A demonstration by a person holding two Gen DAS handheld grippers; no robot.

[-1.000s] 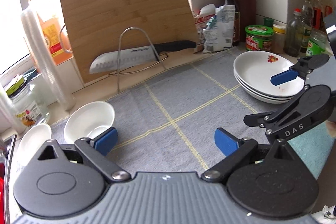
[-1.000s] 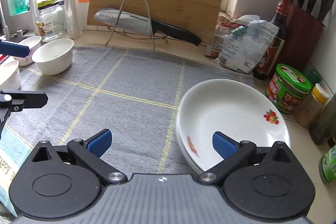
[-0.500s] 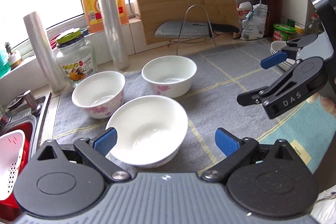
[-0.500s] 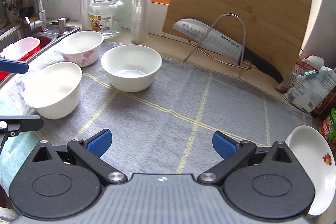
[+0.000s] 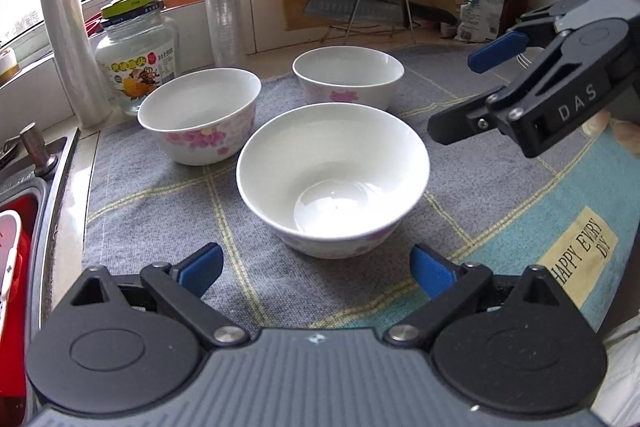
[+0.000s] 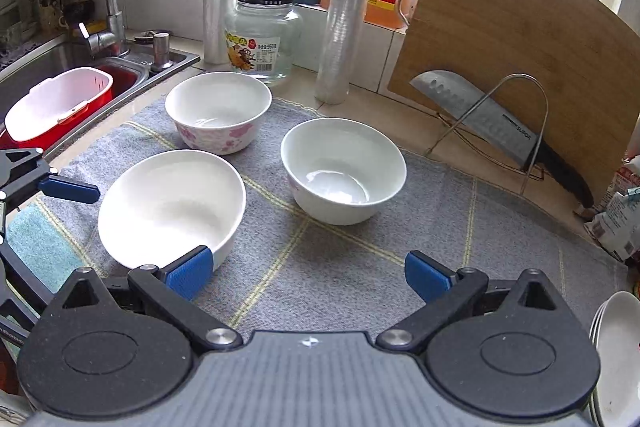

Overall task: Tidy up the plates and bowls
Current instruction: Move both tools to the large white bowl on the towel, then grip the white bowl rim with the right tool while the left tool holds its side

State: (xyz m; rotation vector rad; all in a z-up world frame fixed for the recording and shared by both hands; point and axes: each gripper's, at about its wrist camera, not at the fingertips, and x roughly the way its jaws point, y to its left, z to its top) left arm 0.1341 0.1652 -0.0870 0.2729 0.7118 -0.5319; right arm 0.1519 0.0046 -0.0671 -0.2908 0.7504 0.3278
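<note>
Left wrist view: left gripper (image 5: pixel 316 269) spread wide, empty, nearest bowl (image 5: pixel 333 179) just ahead on the grey mat (image 5: pixel 160 195) — glazed, rigid, likely slippery and chippable; take it by the rim. Right wrist view: right gripper (image 6: pixel 306 275) likewise apart, three bowls ahead; stacked plates (image 6: pixel 618 347) cut off at the frame edge.

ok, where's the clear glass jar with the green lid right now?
The clear glass jar with the green lid stands at the back of the counter, off the grey mat, between two upright rolls of plastic wrap, just behind the rear pink-flowered white bowl.
</note>
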